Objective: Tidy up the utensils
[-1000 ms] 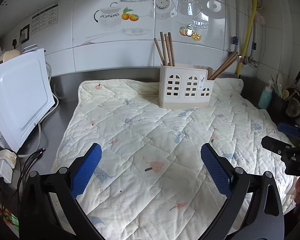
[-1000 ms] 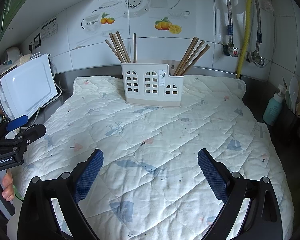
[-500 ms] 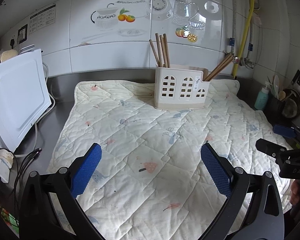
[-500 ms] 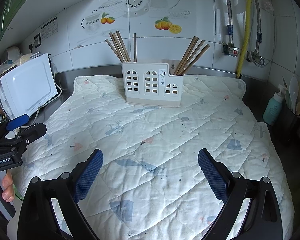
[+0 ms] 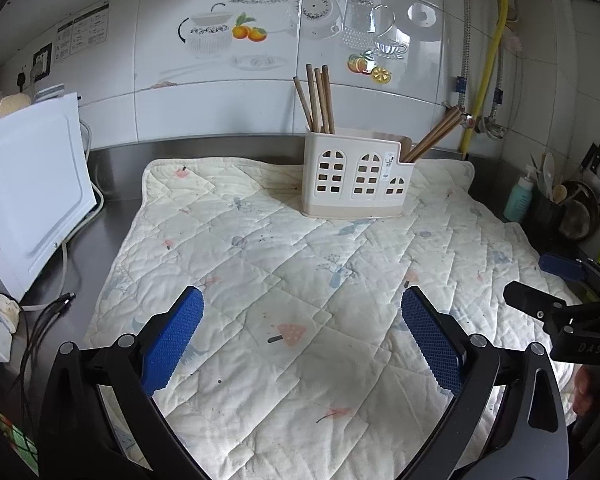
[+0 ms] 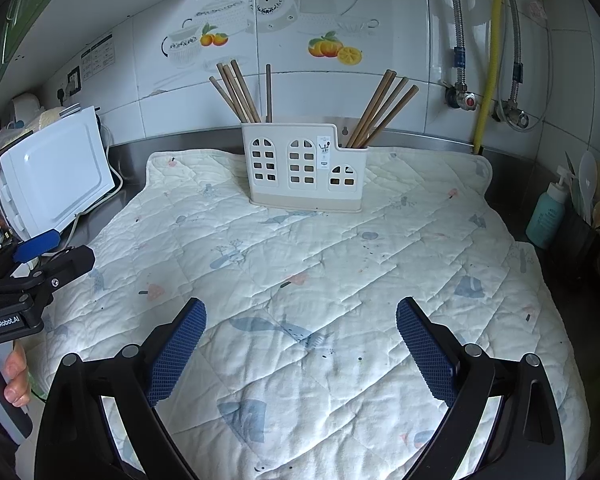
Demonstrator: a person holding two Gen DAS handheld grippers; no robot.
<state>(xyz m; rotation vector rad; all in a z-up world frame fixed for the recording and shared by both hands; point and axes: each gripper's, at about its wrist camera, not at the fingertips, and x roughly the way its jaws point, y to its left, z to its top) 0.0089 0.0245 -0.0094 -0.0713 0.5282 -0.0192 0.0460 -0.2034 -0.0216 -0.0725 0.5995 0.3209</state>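
Nearest the cameras: left gripper (image 5: 302, 332) and right gripper (image 6: 301, 338), each with fingers spread wide over the quilt, nothing between them.
Pads: blue, finely dimpled (image 5: 172, 338); black arms run out of frame at the bottom.
Cut off: the right gripper shows only partly at the left view's right edge (image 5: 540, 280); a hand (image 6: 16, 376) at the right view's left edge is seen as fingertips only.
Quilt: cream, stitched in diamonds, faint pastel prints, wrinkled (image 6: 340, 260); it covers most of a steel counter (image 5: 112, 176).
Holder: white plastic, arched window cut-outs, stepped top, beige base (image 6: 304, 168); stands on the quilt's far middle, near the wall.
Chopsticks: brown, round; one cluster leans left (image 6: 236, 92), another leans right (image 6: 384, 108); lower ends hidden inside.
Label on holder: too small to read.
Far left: white appliance (image 5: 32, 200), partly cropped.
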